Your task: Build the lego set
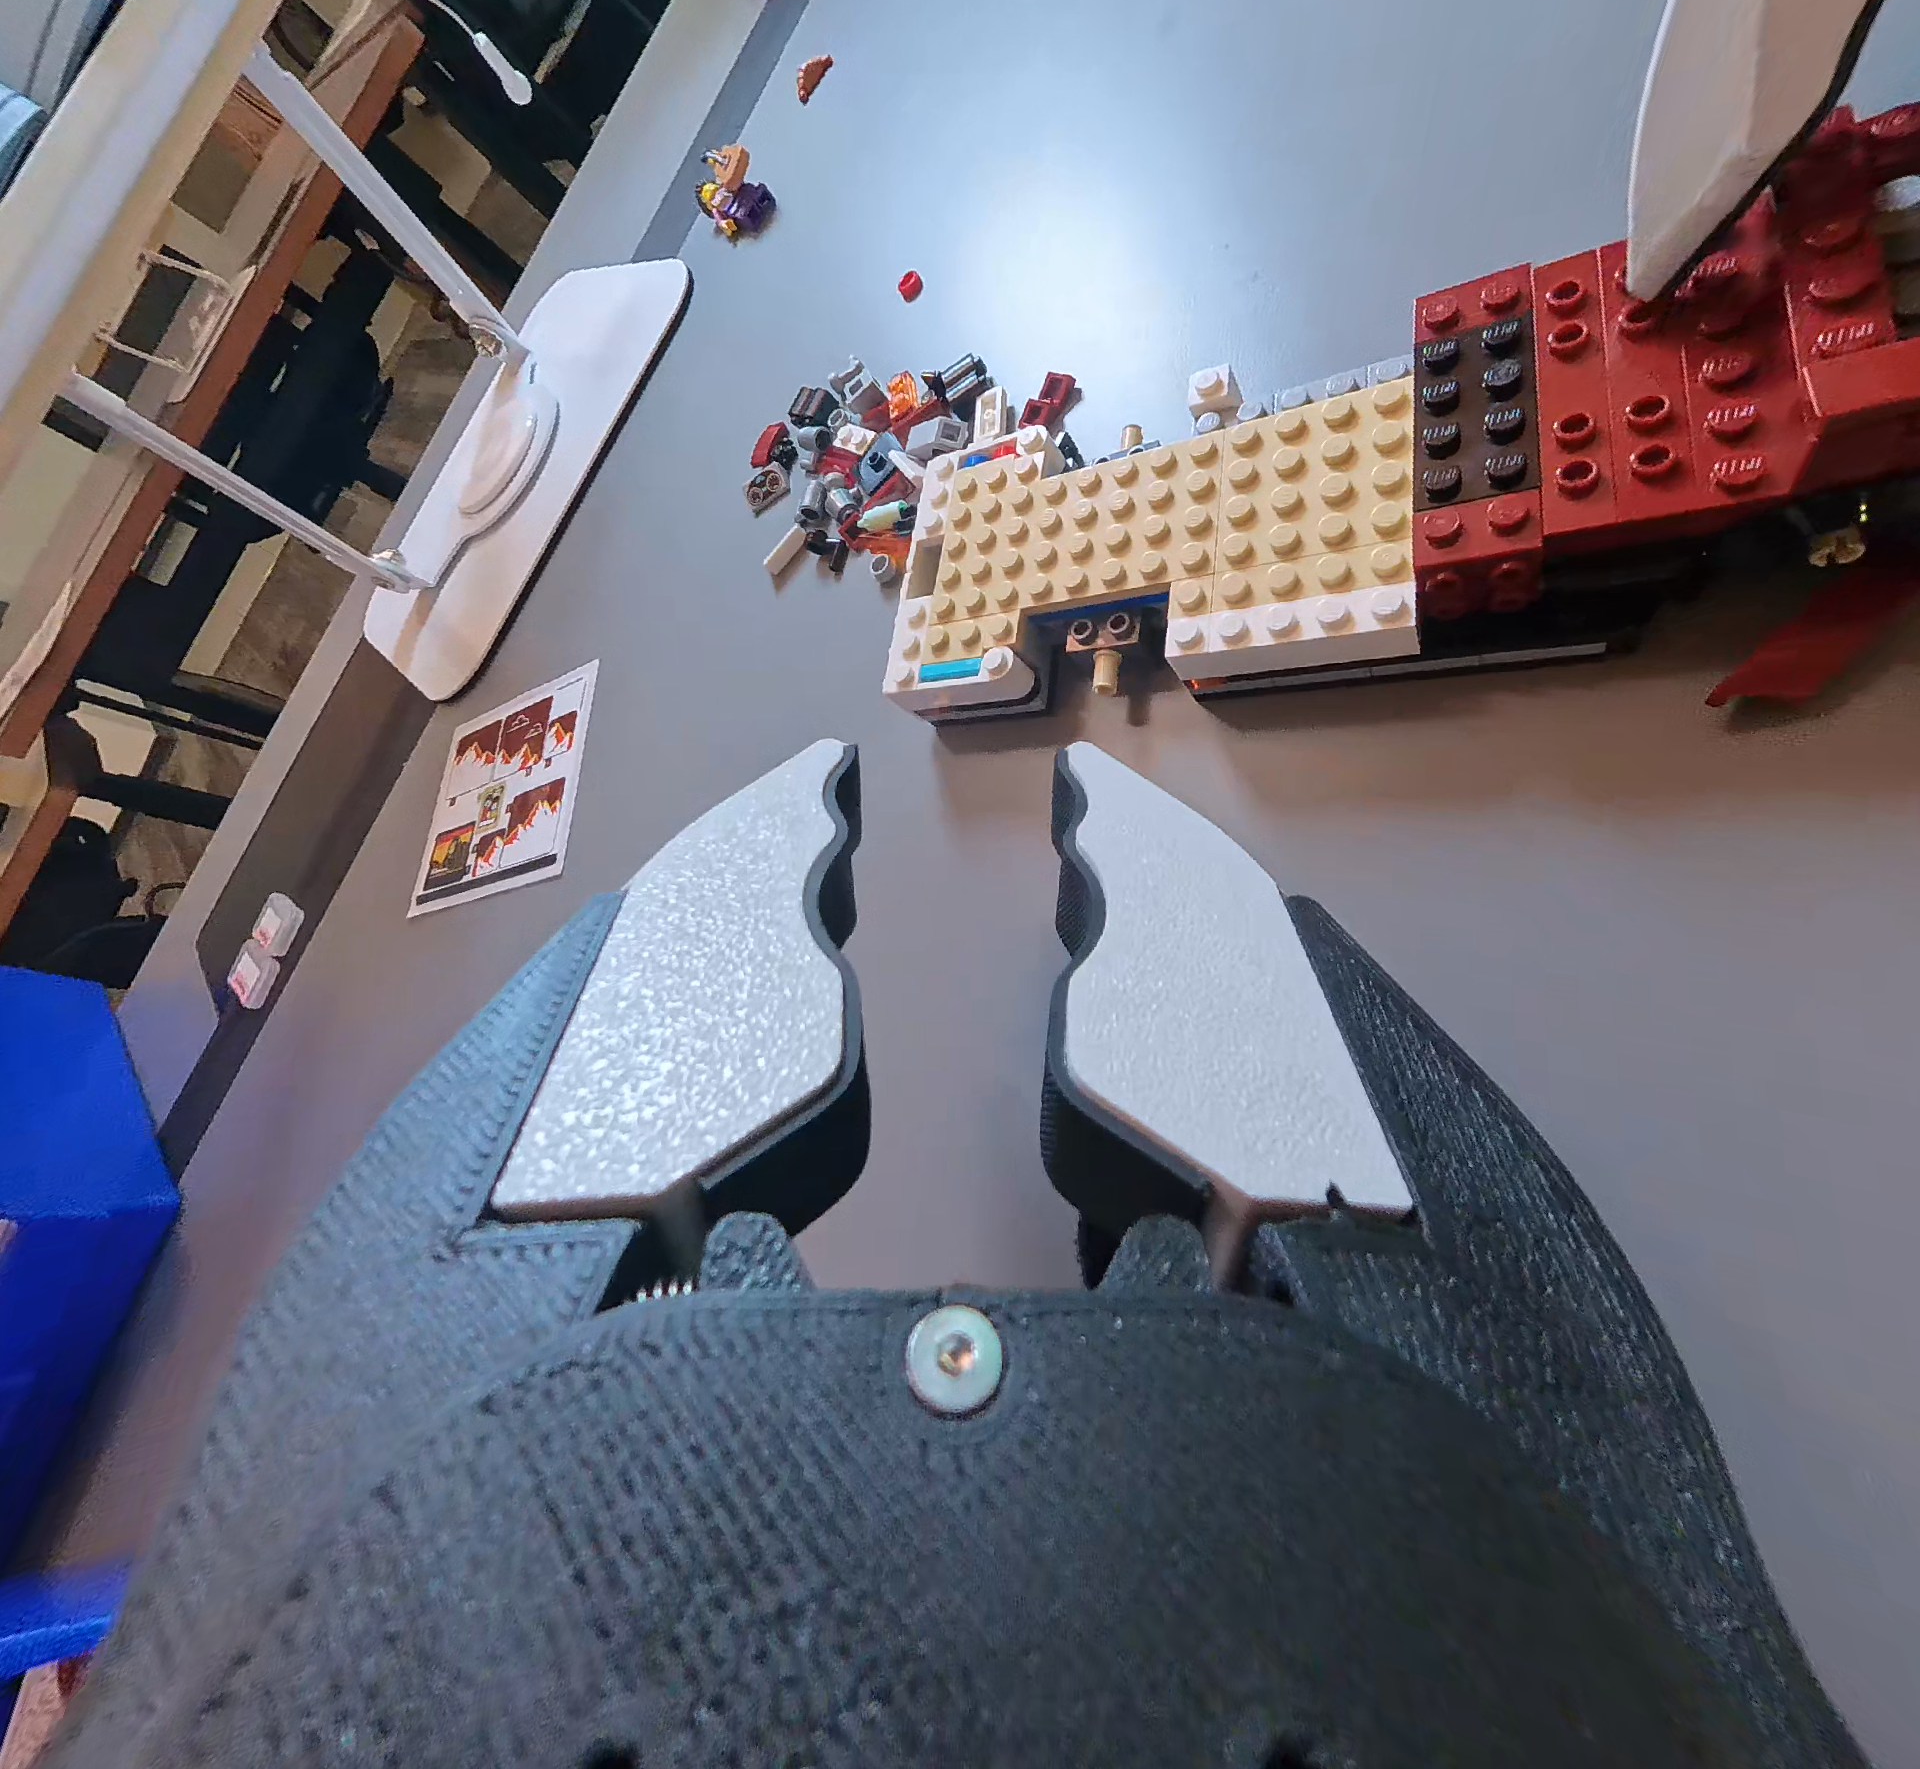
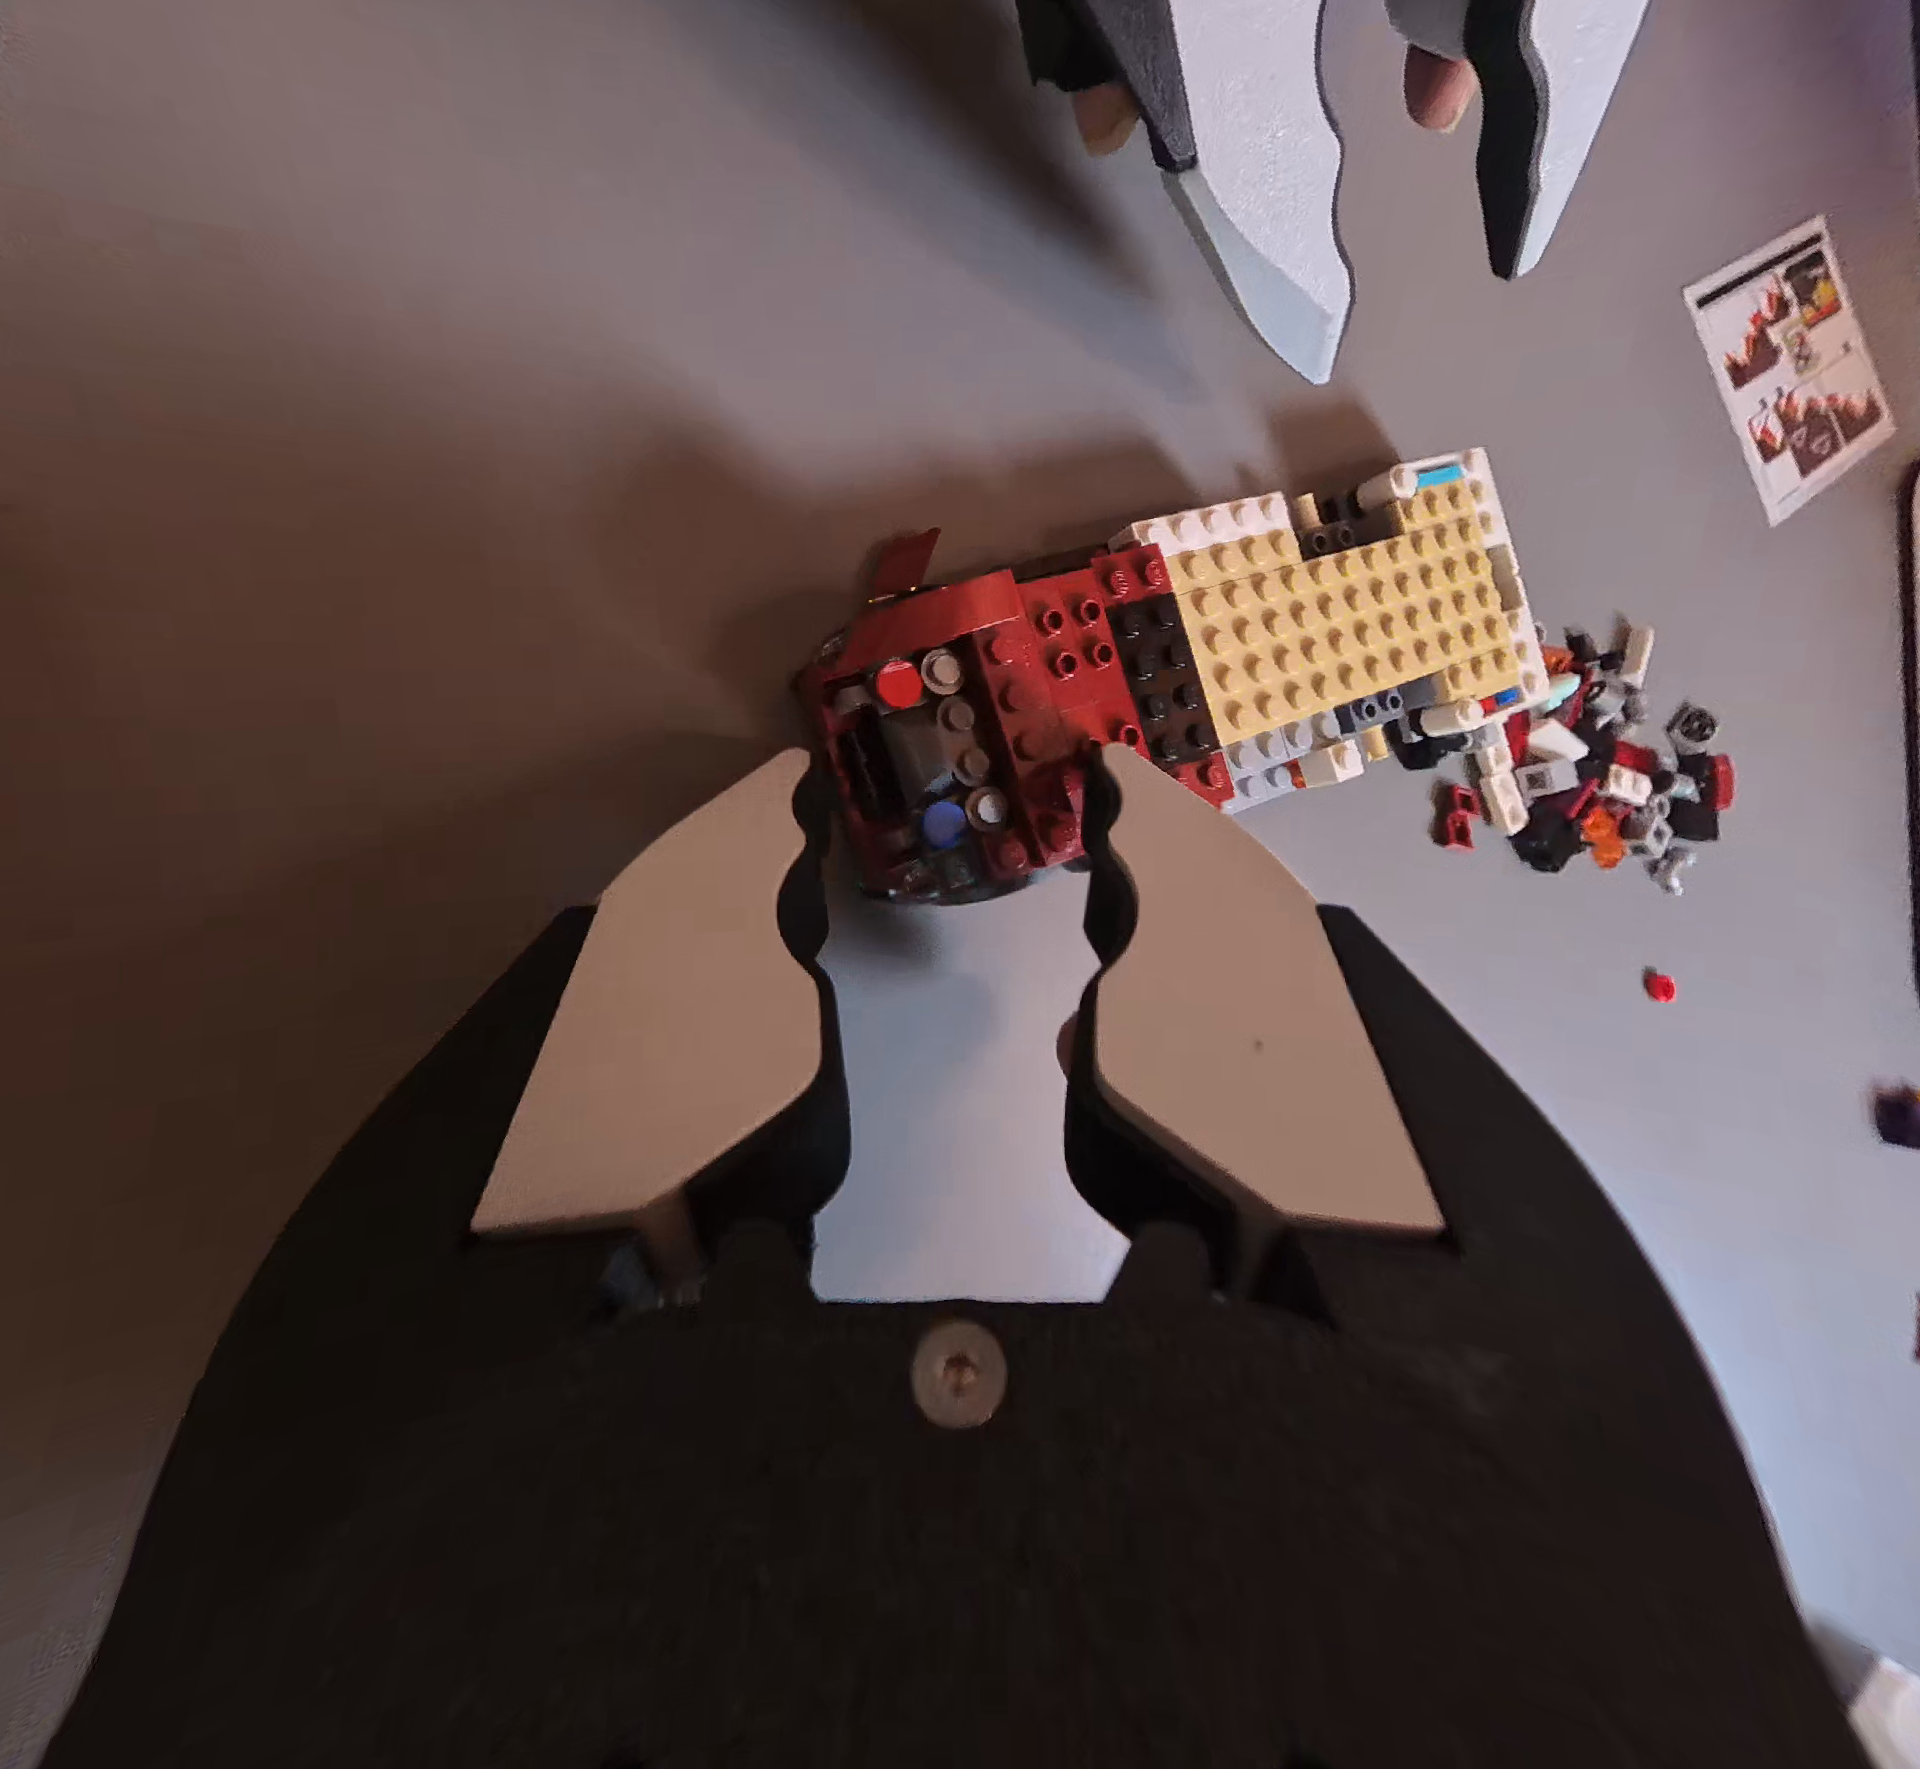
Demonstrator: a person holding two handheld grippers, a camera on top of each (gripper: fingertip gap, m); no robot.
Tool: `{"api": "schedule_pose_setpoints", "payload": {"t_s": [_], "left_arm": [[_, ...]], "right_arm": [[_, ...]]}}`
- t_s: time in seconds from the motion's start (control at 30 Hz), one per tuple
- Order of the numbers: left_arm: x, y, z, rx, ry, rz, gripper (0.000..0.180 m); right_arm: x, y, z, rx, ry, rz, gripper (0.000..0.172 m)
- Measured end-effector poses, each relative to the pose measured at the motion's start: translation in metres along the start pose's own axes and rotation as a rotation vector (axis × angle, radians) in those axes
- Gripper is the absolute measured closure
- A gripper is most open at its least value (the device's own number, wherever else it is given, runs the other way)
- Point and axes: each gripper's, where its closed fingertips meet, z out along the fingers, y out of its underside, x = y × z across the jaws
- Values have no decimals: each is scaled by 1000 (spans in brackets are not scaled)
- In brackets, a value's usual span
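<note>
One big grey table (image 1: 1143, 109) with everything spread on it. The biggest thing on it is a single brick model (image 1: 1247, 514), long and low: tan studded deck, white edging, a dark red end with a black patch between. It lies flat near the middle of the table.

Two handheld grippers. The left gripper (image 1: 956, 784) hovers just short of the model's white-and-tan end, fingers apart with only bare table between them. The right gripper (image 2: 951, 784) is at the dark red end, spread wide, one fingertip (image 2: 1117, 769) right on the red bricks, the other beside the end; can't tell if it's actually squeezing.

One white lamp base (image 1: 540, 462) by the table edge, one sticker sheet (image 1: 504, 789), one heap of loose small bricks (image 1: 894, 462), one stray red stud (image 1: 910, 284).
</note>
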Motion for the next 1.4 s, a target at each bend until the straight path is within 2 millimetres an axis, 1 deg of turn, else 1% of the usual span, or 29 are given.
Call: {"api": "schedule_pose_setpoints", "payload": {"t_s": [0.07,0.2,0.37,0.47,0.6,0.67,0.77,0.8,0.83,0.9,1.0,1.07,1.23,1.3,1.4], "left_arm": [[0,1,-2,3,-4,2,145],[-1,-3,-5,23,2,-16,146],[5,-6,-6,35,23,-3,146],[9,-9,-6,44,30,13,146],[14,-15,-8,70,53,20,146],[24,-22,-12,108,119,23,147],[53,-34,-23,166,323,5,150],[67,-36,-29,170,414,10,154],[81,-35,-35,163,500,16,155],[96,-33,-39,144,556,59,151],[113,-32,-39,118,597,115,150],[119,-28,-37,86,601,159,153],[121,-25,-34,66,560,237,170],[120,-25,-34,65,547,242,171],[123,-27,-34,85,542,249,171]], "right_arm": [[-3,-1,-1,6,-18,-54,128],[-11,-5,-3,59,-47,-104,129],[-27,-5,-10,89,-77,-144,130],[-37,1,-19,71,-75,-126,130],[-50,15,-36,19,-48,-71,130],[-51,22,-42,-7,-21,-31,130],[-39,28,-41,-32,26,30,130],[-33,29,-38,-42,42,50,130],[-26,29,-35,-53,57,67,130],[-13,28,-28,-67,80,94,130],[6,26,-17,-93,112,150,130],[17,24,-11,-110,131,187,130],[38,13,5,-133,178,317,131],[44,8,11,-133,190,372,131],[46,3,15,-131,185,398,133]]}}
